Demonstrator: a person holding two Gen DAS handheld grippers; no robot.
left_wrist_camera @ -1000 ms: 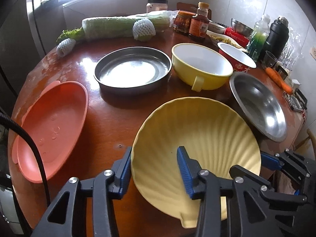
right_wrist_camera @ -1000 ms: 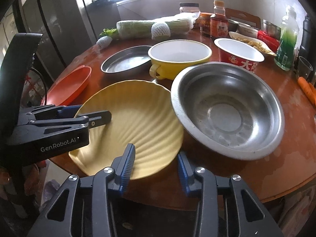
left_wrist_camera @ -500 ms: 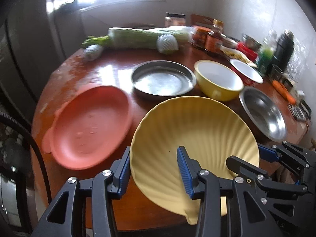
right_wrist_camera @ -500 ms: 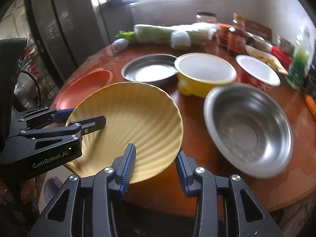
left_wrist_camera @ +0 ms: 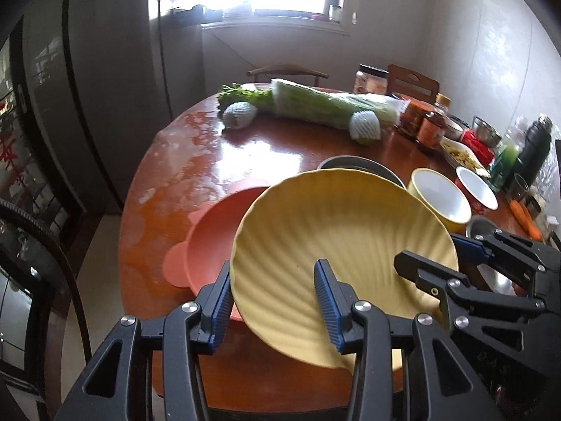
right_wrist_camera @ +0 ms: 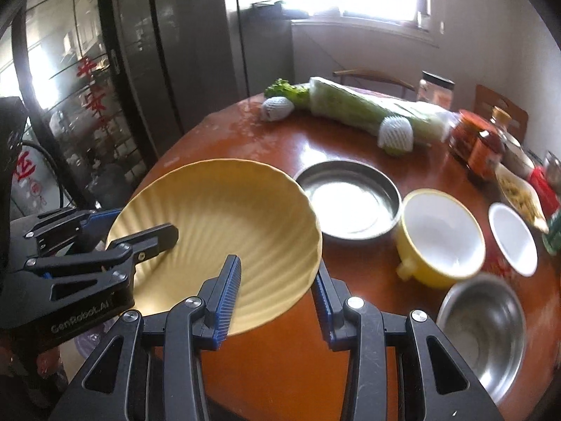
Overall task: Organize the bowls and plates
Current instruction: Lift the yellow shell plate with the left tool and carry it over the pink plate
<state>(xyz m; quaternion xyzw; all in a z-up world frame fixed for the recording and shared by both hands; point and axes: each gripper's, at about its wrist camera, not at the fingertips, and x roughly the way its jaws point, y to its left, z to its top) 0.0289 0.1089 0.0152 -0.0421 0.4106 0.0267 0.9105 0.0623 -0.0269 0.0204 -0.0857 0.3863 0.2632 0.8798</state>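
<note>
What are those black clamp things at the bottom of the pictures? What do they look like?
Two hand-held grippers. The left gripper and right gripper are black plastic frames with silver screws and ribbed blue pads. One body carries pale "GenRobot.AI" lettering. A black cable trails beside the left one.

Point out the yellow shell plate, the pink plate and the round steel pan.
yellow shell plate (left_wrist_camera: 343,228): left wrist view, ribbed inner surface.
pink plate (left_wrist_camera: 210,242): left wrist view, bare inside, left of the shell plate.
round steel pan (right_wrist_camera: 350,200): right wrist view, shiny flat bottom.
</note>
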